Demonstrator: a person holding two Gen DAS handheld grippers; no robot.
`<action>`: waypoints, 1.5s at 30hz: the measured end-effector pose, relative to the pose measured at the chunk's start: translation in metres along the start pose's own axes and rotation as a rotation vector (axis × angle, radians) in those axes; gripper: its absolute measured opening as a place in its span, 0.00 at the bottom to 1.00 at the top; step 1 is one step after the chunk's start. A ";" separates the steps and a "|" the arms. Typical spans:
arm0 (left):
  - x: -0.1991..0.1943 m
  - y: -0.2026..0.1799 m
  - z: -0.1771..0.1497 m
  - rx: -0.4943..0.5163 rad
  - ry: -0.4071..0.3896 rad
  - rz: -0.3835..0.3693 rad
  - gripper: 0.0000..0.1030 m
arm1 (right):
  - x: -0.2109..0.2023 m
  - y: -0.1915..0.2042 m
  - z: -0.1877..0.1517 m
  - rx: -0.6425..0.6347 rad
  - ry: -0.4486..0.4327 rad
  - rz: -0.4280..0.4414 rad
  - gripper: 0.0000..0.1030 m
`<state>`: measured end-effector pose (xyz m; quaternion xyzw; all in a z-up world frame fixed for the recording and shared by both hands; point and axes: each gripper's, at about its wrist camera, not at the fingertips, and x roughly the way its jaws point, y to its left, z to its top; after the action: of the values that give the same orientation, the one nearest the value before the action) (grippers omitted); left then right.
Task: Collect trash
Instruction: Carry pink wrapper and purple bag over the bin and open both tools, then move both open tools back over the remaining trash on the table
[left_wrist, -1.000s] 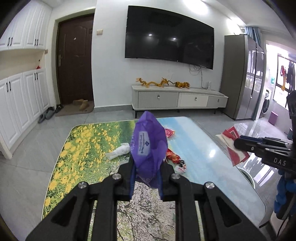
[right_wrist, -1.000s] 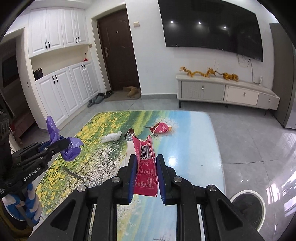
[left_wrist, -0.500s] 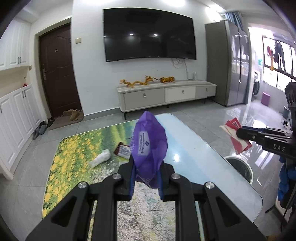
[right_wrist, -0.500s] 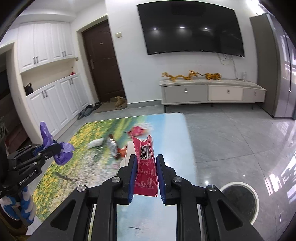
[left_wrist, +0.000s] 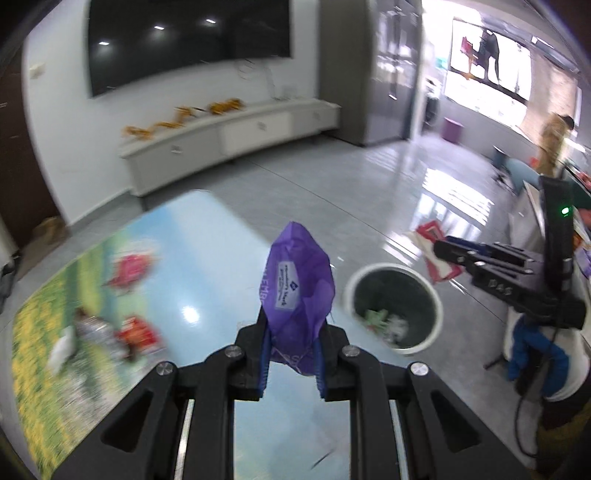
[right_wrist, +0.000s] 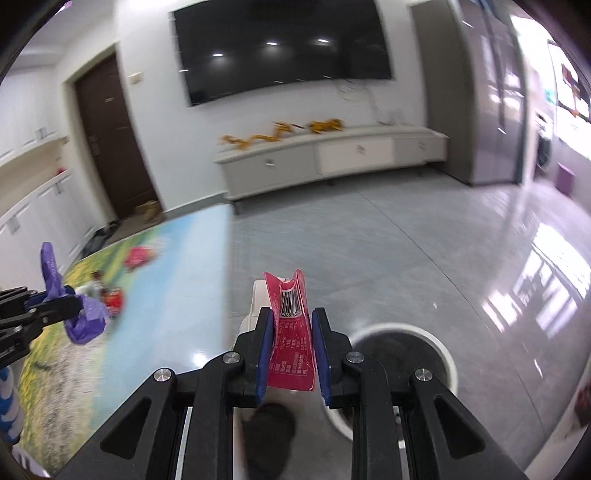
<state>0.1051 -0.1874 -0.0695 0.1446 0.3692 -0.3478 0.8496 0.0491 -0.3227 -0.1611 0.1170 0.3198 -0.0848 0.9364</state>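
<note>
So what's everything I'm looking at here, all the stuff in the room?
purple bag: one, purple, pinched in the left gripper
red wrapper: one, red, pinched in the right gripper
bin: one, white rim, on the floor beside the table, litter inside
table: one, landscape print
loose trash: several pieces, red and white, on the table
TV: one, black, wall
cabinet: one, white, below the TV
door: one, brown
left gripper: black, shut
right gripper: black, shut
</note>
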 end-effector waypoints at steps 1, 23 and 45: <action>0.014 -0.011 0.008 0.012 0.017 -0.031 0.18 | 0.004 -0.012 -0.002 0.018 0.007 -0.018 0.20; 0.185 -0.106 0.058 -0.085 0.238 -0.390 0.60 | 0.095 -0.160 -0.046 0.201 0.229 -0.265 0.39; -0.015 0.051 -0.038 -0.149 -0.014 -0.033 0.60 | 0.001 -0.028 0.009 0.030 0.022 -0.118 0.40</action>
<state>0.1136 -0.1245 -0.0856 0.0722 0.3903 -0.3341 0.8549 0.0488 -0.3526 -0.1592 0.1130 0.3353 -0.1432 0.9243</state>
